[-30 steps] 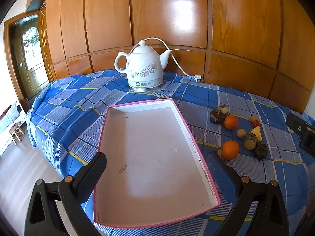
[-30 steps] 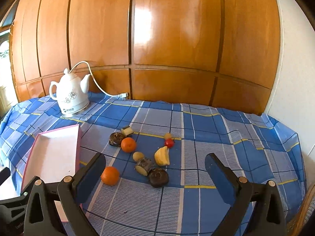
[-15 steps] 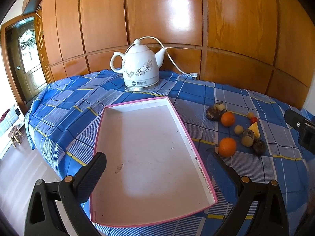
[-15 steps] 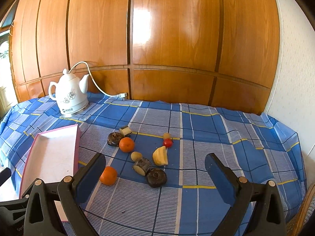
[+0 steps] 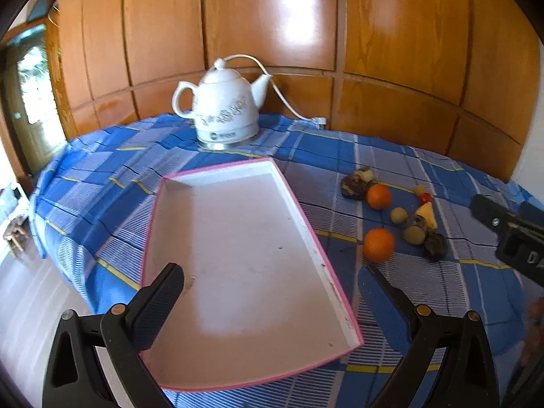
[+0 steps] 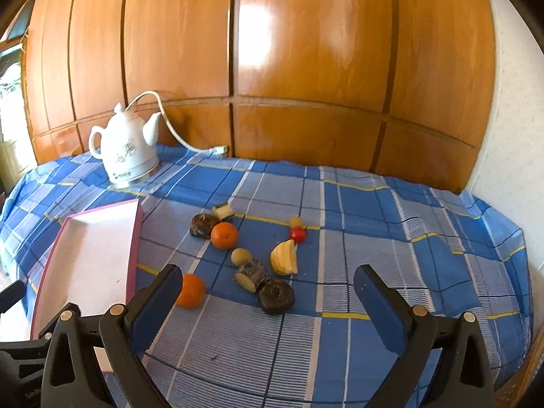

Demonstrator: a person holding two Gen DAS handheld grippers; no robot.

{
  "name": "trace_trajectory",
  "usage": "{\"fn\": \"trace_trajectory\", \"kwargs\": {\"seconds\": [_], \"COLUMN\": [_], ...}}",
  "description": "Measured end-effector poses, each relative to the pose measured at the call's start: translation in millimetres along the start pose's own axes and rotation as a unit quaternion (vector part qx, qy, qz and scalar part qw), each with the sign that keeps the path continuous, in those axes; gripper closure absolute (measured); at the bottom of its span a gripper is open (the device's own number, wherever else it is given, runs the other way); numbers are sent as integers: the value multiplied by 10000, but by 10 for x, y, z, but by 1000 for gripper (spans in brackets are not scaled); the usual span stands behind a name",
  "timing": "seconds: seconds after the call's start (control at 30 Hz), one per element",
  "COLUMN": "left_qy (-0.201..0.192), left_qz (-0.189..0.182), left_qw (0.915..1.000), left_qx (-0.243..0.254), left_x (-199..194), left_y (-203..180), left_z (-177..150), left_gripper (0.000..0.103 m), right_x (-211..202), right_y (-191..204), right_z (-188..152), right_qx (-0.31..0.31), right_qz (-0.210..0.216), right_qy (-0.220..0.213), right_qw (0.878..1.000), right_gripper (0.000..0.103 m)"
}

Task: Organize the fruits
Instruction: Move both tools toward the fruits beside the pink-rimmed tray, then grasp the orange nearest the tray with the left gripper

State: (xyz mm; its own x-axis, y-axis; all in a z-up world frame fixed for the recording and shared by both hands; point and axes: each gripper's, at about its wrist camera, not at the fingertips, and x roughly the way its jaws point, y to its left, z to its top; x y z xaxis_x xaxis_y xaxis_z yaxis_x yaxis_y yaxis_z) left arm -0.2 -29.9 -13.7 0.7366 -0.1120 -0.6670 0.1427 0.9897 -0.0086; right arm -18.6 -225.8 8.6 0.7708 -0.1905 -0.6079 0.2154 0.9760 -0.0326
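Left wrist view: the pink-edged white tray (image 5: 238,255) holds nothing. All the small fruits (image 6: 244,258) lie on the blue checked cloth (image 6: 374,238). Both the left claw (image 5: 270,289) and the right claw (image 6: 268,289) gape wide, holding nothing.

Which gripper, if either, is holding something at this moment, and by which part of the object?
Neither. The left gripper is open above the pink-rimmed tray, and the right gripper is open above the fruits, near the closest orange. Nothing sits between either pair of fingers.
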Motion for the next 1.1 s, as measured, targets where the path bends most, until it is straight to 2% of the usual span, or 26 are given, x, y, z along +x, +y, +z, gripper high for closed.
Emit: {"fn": "trace_trajectory", "kwargs": {"seconds": [0.07, 0.2, 0.37, 0.57, 0.93, 1.1], "left_qy": [85, 196, 257, 275, 373, 448], "left_qz": [-148, -54, -208, -248, -415, -459], "left_qw": [9999, 9995, 9988, 9980, 9969, 9961], "left_qx": [-2, 224, 352, 503, 552, 612], "left_x": [14, 46, 58, 66, 82, 107], "left_y": [-11, -86, -137, -176, -219, -247], "left_z": [-17, -20, -43, -51, -58, -61], "left_gripper": [0, 0, 0, 0, 0, 0], "right_x": [29, 80, 95, 127, 299, 475], "right_y": [-13, -61, -186, -347, -669, -896], "right_z": [-11, -20, 70, 196, 315, 347], "right_qx": [-38, -33, -45, -168, -799, -858], "right_qz": [71, 249, 370, 320, 156, 116], "right_qy": [50, 155, 121, 78, 282, 370], "right_qw": [10000, 9996, 9992, 9993, 9963, 9956], "right_gripper": [1, 1, 1, 1, 1, 1]}}
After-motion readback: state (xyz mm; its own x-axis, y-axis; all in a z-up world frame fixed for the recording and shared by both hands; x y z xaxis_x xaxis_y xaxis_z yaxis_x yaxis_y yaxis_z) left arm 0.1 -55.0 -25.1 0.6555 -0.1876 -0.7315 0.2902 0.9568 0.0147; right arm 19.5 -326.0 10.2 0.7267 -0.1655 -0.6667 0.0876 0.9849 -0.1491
